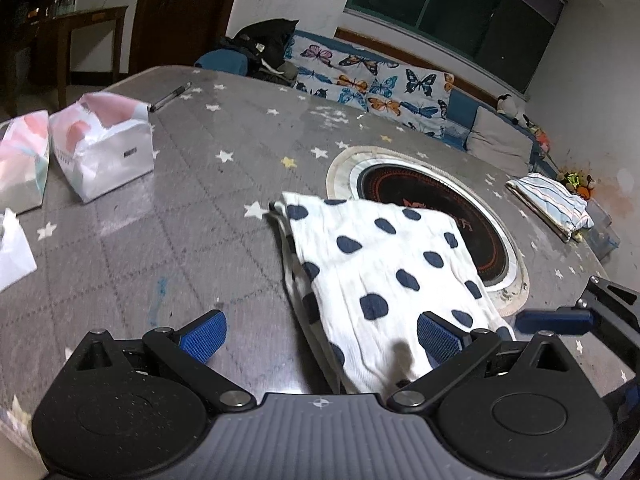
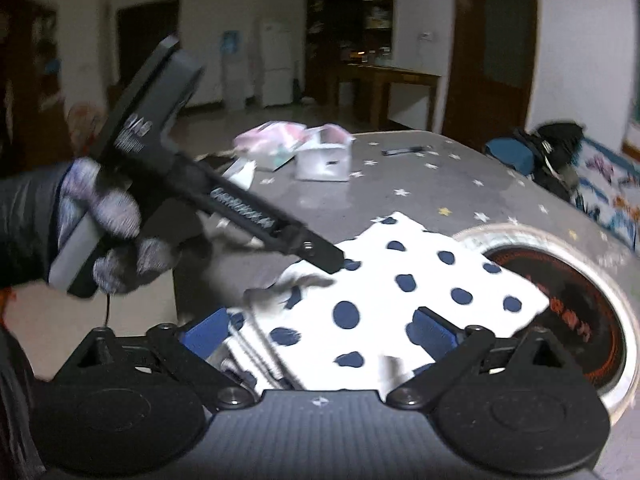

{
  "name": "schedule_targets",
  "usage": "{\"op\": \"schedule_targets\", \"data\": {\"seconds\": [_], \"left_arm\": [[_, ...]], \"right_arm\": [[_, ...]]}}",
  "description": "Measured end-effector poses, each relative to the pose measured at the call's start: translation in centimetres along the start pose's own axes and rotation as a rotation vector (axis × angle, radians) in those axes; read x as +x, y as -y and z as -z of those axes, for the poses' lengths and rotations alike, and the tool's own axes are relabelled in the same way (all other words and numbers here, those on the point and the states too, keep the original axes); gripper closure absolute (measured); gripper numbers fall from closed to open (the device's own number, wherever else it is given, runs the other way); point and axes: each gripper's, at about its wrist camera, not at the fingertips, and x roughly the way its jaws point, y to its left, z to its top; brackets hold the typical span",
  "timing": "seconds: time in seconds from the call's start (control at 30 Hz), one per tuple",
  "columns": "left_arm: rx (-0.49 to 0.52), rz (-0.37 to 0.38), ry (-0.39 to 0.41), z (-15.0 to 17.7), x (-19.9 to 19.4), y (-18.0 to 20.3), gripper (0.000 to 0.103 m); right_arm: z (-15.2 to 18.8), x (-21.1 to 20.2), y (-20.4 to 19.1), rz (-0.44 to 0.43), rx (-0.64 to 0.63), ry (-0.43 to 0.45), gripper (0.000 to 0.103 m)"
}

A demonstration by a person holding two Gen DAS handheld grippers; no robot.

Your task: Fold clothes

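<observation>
polka-dot cloth [image 1: 384, 276] | white with navy dots, folded into a layered rectangle | lying flat on the grey starry table [image 1: 168, 216] | far edge overlapping the round burner [image 1: 436, 200]

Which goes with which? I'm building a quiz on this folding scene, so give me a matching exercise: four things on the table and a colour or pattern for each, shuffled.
Things:
1. folded cloth
2. far cloth
3. table
4. burner

Looks:
a. grey with small stars
b. black round plate, pale ring
c. white with dark blue dots
d. pale with stripes

Pairs: 1-c, 2-d, 3-a, 4-b
</observation>
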Motion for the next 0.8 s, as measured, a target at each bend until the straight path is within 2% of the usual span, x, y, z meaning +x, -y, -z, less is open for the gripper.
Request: {"op": "schedule_targets", "data": {"seconds": [0.3, 0.43, 0.63, 0.8], "left_arm": [[-0.056, 0.032, -0.035, 0.7, -0.4, -0.3, 0.0], [-0.085, 0.06, -0.051, 1.0, -0.6, -0.2, 0.0], [-0.13, 0.089, -0.069, 1.1, -0.6, -0.1, 0.0], [-0.163, 0.088, -0.078, 0.9, -0.2, -0.5, 0.0]], "right_arm": [[0.2, 1.7, -4.5, -0.053, -0.266, -0.108, 0.026], [0.6, 2.3, -5.5, -0.028, -0.354, -0.149, 0.032], [1.1, 2.5, -6.3, 0.009, -0.411, -0.153, 0.035], [1.3, 3.0, -5.7, 0.006, -0.392, -0.16, 0.049]]}}
